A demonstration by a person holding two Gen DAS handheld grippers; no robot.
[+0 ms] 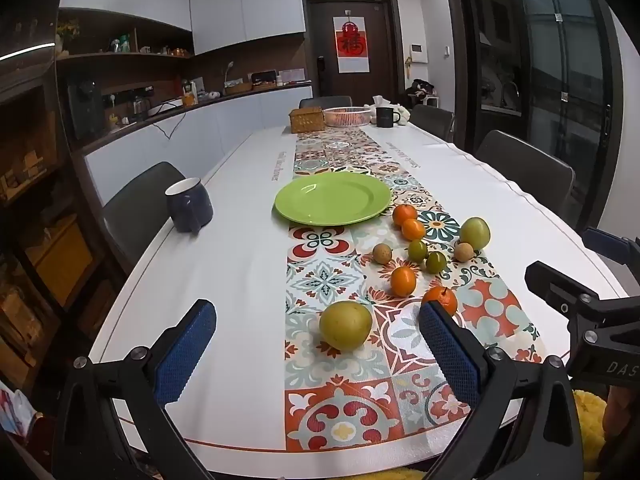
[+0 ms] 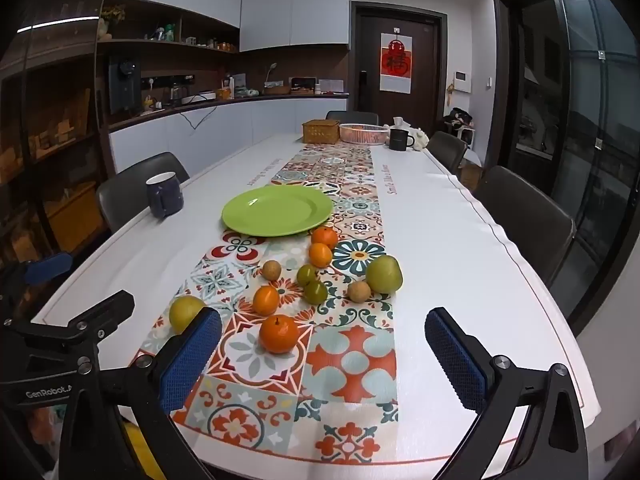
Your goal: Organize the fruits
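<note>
Ten loose fruits [image 2: 316,276] lie along the table's patterned runner [image 2: 352,352] near its front edge, the green plate [image 2: 276,210] empty beyond; both the left gripper [image 1: 316,344] and right gripper [image 2: 324,356] hover spread wide and empty, so centre the nearest orange [image 2: 279,334] between the pads before closing gently.

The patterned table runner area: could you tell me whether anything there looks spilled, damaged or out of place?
Nothing looks spilled or damaged. The only oddity: the round green plate is bare, while the fruit, such as the stemmed orange mandarin and the large green apple, lies loose on the patterned table runner beside it.
</note>
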